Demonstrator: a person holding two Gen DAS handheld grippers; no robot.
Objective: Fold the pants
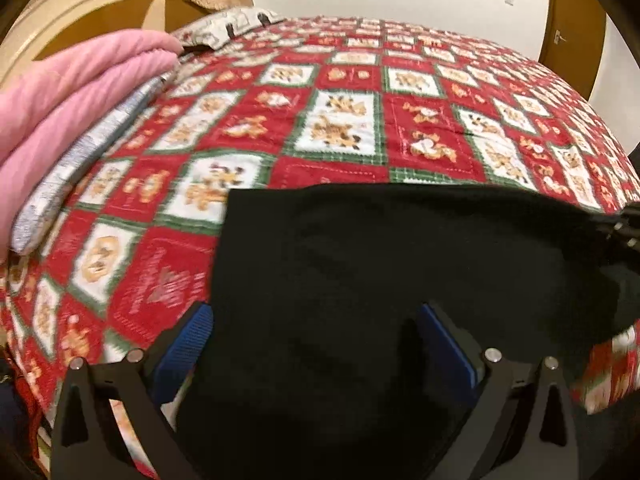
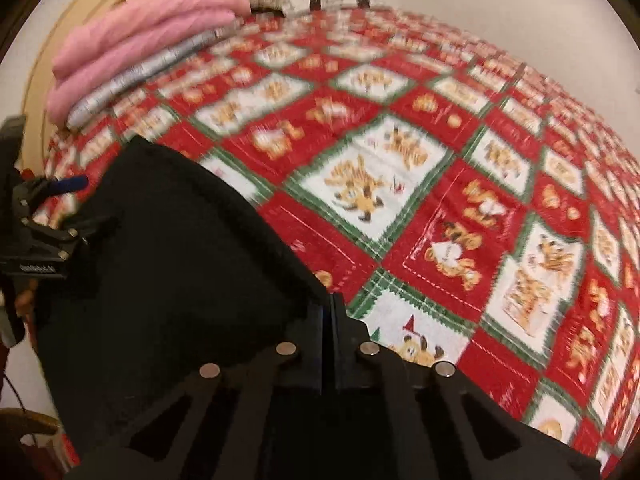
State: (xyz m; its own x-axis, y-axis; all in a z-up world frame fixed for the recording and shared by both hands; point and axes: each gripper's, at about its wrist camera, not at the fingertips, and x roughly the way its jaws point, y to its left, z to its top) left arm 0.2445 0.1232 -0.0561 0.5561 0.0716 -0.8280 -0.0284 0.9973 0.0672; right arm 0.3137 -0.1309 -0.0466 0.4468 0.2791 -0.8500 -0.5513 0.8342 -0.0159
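**Black pants held near bed edge, open quilt beyond**

Left gripper (image 1: 316,344): jaws spread wide, blue pads (image 1: 196,340) well apart. The black pants (image 1: 360,260) drape across the gap between them; whether either pad touches cloth, cannot tell. Right gripper (image 2: 329,320): jaws pressed together, pinching a corner edge of the pants (image 2: 168,248).

The cloth spans from one gripper to the other, upper hem running roughly straight in the left wrist view. It sits over the near part of the bed. Frames motion-blurred.

Beyond the hem: broad stretch of red-and-white patchwork quilt (image 1: 344,120), flat. Far left side: folded pink blanket (image 1: 68,92) stacked on a grey-white one (image 1: 88,148), well apart from the pants. Pillow (image 1: 232,24) at the far edge, by a curved cream headboard (image 1: 80,4).
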